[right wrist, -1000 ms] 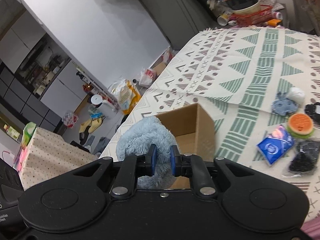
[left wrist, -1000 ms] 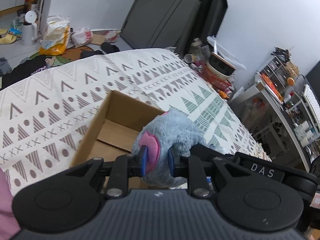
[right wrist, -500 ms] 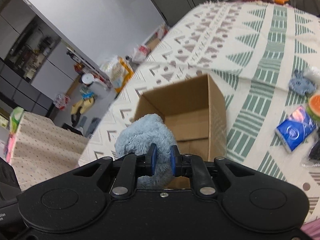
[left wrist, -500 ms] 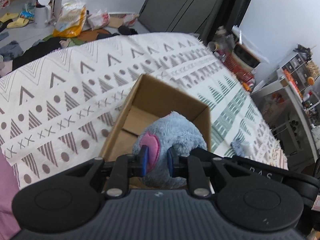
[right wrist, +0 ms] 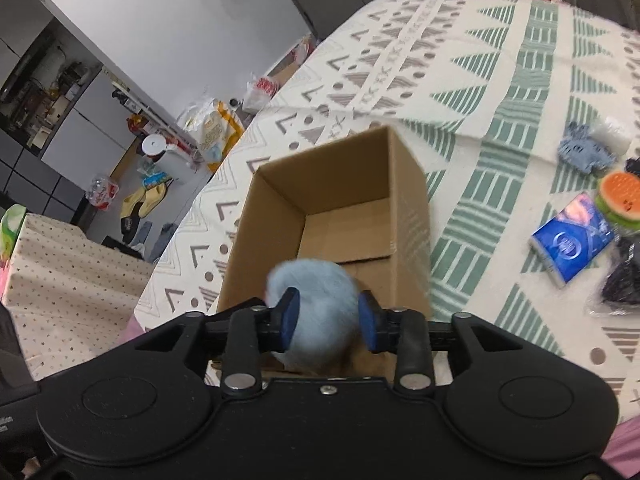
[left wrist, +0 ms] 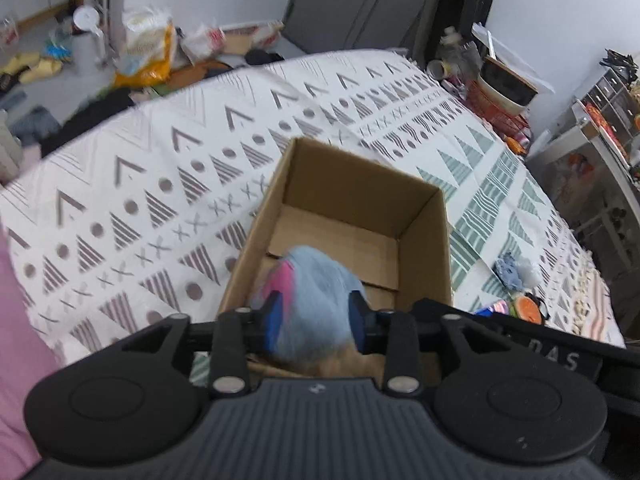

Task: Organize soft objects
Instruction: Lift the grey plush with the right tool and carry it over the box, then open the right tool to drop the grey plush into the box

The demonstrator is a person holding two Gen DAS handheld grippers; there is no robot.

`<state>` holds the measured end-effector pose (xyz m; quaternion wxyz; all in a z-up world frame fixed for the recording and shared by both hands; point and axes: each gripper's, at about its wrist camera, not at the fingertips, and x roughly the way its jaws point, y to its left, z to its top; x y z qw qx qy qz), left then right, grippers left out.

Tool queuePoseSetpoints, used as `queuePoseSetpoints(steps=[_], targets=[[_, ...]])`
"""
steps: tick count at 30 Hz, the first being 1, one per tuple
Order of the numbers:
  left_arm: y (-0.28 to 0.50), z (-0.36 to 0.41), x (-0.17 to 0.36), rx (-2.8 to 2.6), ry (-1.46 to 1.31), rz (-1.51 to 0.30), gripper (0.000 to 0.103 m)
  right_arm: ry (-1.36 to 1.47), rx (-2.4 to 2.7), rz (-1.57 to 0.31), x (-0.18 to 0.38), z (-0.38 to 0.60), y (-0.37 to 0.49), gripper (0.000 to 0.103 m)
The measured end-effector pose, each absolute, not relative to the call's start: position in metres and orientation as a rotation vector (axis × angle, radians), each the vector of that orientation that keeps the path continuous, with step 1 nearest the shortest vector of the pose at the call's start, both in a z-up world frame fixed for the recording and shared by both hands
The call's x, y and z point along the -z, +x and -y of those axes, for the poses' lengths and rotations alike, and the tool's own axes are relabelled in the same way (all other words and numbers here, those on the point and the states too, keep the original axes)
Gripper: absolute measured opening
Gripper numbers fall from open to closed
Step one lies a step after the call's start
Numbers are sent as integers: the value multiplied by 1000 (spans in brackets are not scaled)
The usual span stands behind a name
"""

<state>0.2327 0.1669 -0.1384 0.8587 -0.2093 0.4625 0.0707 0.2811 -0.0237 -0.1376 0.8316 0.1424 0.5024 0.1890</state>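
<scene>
The left gripper [left wrist: 314, 322] hangs over the near end of the open box [left wrist: 424, 216], its jaws opening. The blue plush [left wrist: 316, 300] sits between them, blurred, and the pads look to have let go of its sides. The right gripper [right wrist: 328, 322] hangs over the same end of the box [right wrist: 408, 184], its jaws opening too, with the plush [right wrist: 316, 312] between them and gaps showing beside the fur. So neither pair of jaws seems to have a firm hold now; the toy is being released into the box.

The box stands on a patterned cloth [left wrist: 160, 184] spread over what may be a bed or a surface. Its far half is bare cardboard, so this plush looks like the 1st thing to go in. Whether it has already touched the bottom cannot be told.

Further right on the cloth, well apart from the box, several things are left: a small blue-and-white toy [right wrist: 584, 148], a burger-shaped toy [right wrist: 620, 196], a blue packet [right wrist: 572, 236] and a dark bundle [right wrist: 624, 280]. By that count the task is in its early part.

The plush is a rounded lump, and blur hides its outline. Its pink patch [left wrist: 282, 280] faces the left side of the left view. Its long axis cannot be told.
</scene>
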Motion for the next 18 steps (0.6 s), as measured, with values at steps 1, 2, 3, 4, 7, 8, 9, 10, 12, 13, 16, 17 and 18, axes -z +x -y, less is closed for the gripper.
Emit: queuePoseSetpoints(steps=[1,2,3,4,7,8,9,10,12,13,16,17,18], targets=[[231,-166,135,-161,-437,-958,44,303,-395,-1051,134,27,279,51],[230,-167,131,-172,-435,-946,47,304,-396,-1036,130,30,277,54],[228,-166,127,-189,-429,-935,55,304,-400,-1025,126,33,276,58],[227,-165,123,-208,-419,-927,63,306,-404,-1015,123,36,274,62],[223,-161,110,-249,-393,-883,72,302,-406,-990,114,45,271,68],[221,-159,107,-251,-389,-870,74,302,-406,-982,112,48,270,69],[220,-157,103,-254,-386,-858,77,304,-404,-976,110,52,268,71],[219,-155,100,-260,-383,-848,80,306,-402,-968,108,57,267,74],[216,-151,94,-272,-375,-828,82,308,-395,-953,106,65,264,79],[214,-148,91,-274,-369,-819,83,309,-390,-946,104,70,263,81],[214,-138,84,-282,-312,-841,87,317,-377,-925,102,86,258,86],[213,-135,83,-285,-305,-846,87,318,-370,-918,101,91,257,87],[211,-133,82,-287,-306,-844,88,319,-364,-912,100,97,255,89]])
